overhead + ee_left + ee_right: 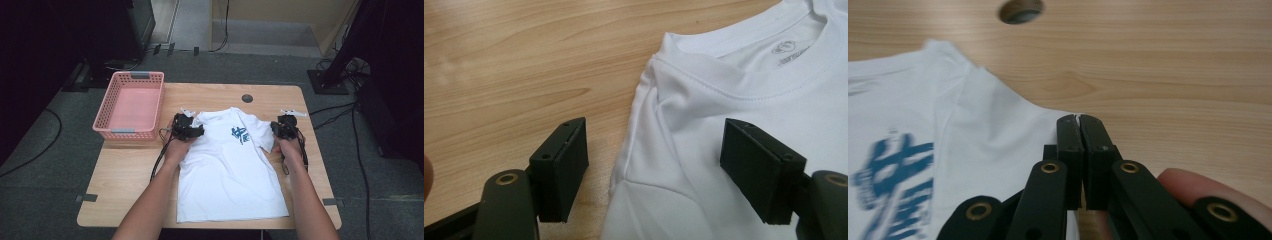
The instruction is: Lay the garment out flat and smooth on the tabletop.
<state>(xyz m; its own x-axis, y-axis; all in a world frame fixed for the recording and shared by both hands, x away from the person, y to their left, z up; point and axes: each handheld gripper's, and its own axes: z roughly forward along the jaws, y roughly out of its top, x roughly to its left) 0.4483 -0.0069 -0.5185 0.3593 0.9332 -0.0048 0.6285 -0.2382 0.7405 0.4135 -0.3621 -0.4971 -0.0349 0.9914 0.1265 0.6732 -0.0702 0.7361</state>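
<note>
The white T-shirt [230,170] lay flat and unfolded on the bench [125,175], the right gripper [1080,125] clenched on its sleeve edge and the left gripper [654,165] spread wide over the other shoulder, so any folding looked barely begun, the pink basket [131,105] empty.

white T-shirt [227,170], blue chest print, flat on table
</note>
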